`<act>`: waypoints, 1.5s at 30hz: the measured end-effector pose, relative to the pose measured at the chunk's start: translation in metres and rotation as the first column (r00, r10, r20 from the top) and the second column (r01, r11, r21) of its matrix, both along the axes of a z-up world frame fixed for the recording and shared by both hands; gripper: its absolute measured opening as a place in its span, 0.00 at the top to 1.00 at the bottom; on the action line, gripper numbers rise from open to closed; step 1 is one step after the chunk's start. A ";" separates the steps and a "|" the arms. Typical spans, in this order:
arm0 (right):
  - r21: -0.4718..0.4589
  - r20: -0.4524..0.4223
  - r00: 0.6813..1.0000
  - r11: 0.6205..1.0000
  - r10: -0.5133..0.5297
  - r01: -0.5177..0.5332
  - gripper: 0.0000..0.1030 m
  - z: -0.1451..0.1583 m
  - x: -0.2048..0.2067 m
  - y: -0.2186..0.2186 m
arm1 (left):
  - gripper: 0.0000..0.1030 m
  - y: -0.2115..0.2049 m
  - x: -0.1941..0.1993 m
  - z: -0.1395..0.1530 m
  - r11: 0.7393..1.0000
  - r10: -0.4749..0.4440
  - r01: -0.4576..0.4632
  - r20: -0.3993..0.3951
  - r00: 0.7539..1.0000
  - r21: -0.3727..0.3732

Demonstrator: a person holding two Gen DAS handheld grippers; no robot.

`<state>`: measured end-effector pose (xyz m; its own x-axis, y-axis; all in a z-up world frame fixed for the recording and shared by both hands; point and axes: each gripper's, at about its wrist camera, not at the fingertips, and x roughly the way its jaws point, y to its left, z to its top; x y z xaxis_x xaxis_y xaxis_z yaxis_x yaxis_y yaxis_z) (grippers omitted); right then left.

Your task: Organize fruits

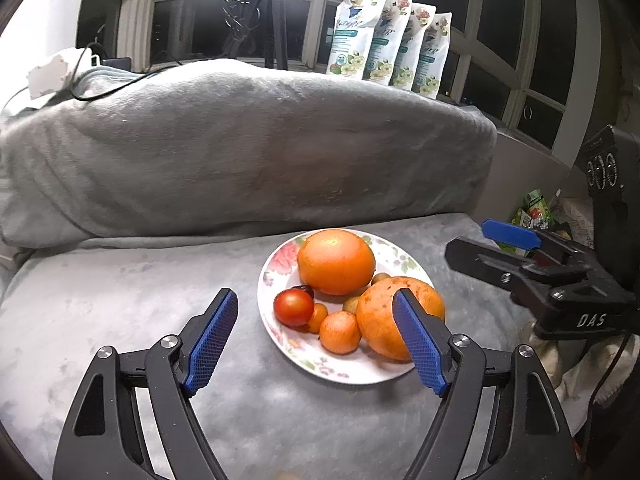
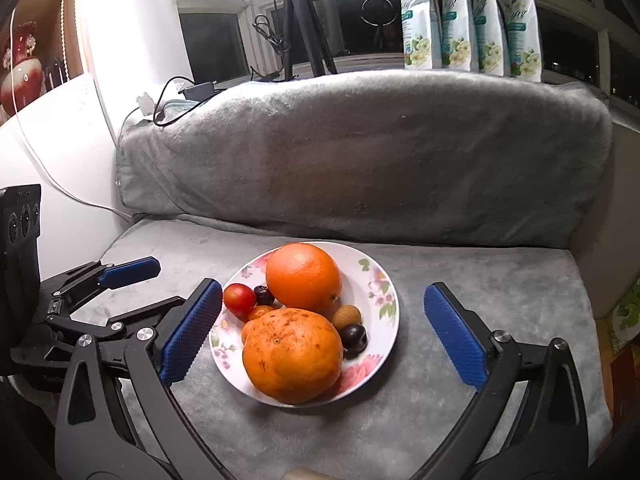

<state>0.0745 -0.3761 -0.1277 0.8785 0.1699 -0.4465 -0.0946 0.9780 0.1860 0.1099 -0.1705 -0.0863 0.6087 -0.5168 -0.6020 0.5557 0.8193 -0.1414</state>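
A white floral plate (image 1: 280, 344) (image 2: 380, 304) sits on the grey seat cushion. It holds a smooth orange (image 1: 335, 261) (image 2: 304, 277), a rough spotted orange (image 1: 380, 320) (image 2: 293, 354), a red tomato (image 1: 293, 307) (image 2: 239, 299), a small orange fruit (image 1: 340, 332), dark plums (image 2: 354, 337) and a brownish longan (image 2: 346, 316). My left gripper (image 1: 316, 338) is open and empty, just in front of the plate. My right gripper (image 2: 324, 332) is open and empty, its fingers either side of the plate. Each gripper shows in the other's view, the right one (image 1: 520, 256) and the left one (image 2: 120, 280).
A grey blanket-covered backrest (image 1: 240, 148) (image 2: 360, 152) rises behind the seat. Several detergent pouches (image 1: 388, 40) (image 2: 472, 16) and a tripod (image 1: 272, 12) (image 2: 304, 20) stand on the windowsill behind. A white wall (image 2: 60, 168) is at the left. Cables (image 1: 100, 92) lie on the blanket.
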 end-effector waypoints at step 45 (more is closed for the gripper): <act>-0.102 0.171 0.933 0.936 -0.318 0.337 0.00 0.014 -0.107 0.037 | 0.16 0.073 -0.083 0.018 0.980 0.198 -0.195 0.120 0.973 -0.034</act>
<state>-0.0325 -0.3387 -0.1133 0.9338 -0.1882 -0.3044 0.2179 0.9737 0.0666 0.0267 -0.0975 -0.0687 0.7681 -0.3922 -0.5062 0.3985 0.9115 -0.1016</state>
